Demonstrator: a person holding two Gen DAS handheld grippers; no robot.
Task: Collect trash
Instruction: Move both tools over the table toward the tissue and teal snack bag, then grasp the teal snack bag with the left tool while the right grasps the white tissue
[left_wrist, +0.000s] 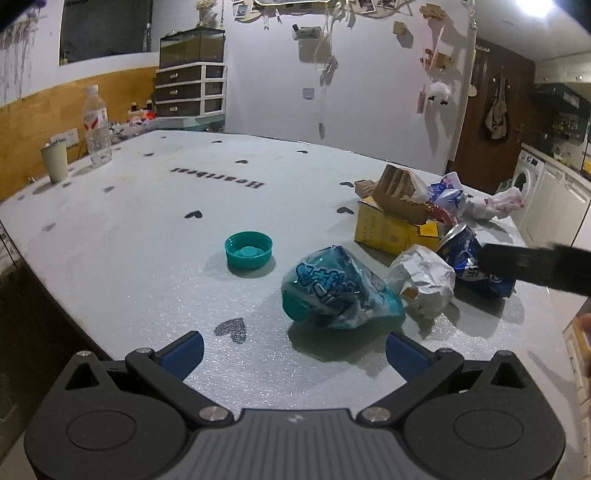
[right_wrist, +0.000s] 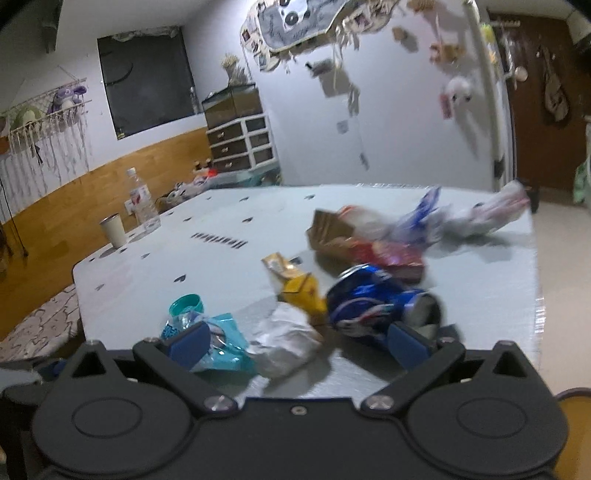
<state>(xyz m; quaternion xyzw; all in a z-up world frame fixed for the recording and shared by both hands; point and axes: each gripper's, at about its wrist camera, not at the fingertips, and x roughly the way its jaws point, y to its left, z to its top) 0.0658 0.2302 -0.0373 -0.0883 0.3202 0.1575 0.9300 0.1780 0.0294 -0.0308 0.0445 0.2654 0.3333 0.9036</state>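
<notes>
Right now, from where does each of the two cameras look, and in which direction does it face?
Left wrist: on the left gripper, low over the near table edge, facing the teal cap and blue wrapper; its open blue fingers show.
Right wrist: on the right gripper, a bit to the right, facing the crushed blue can and white paper wad; its open fingers show.
Shared: the same trash pile, water bottle, far wall.

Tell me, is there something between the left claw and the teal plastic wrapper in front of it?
Nothing visible blocks it. The left claw is open and the teal wrapper lies just ahead of its fingers on bare table. The crumpled white paper sits beside the wrapper on the right, not in the path.
</notes>
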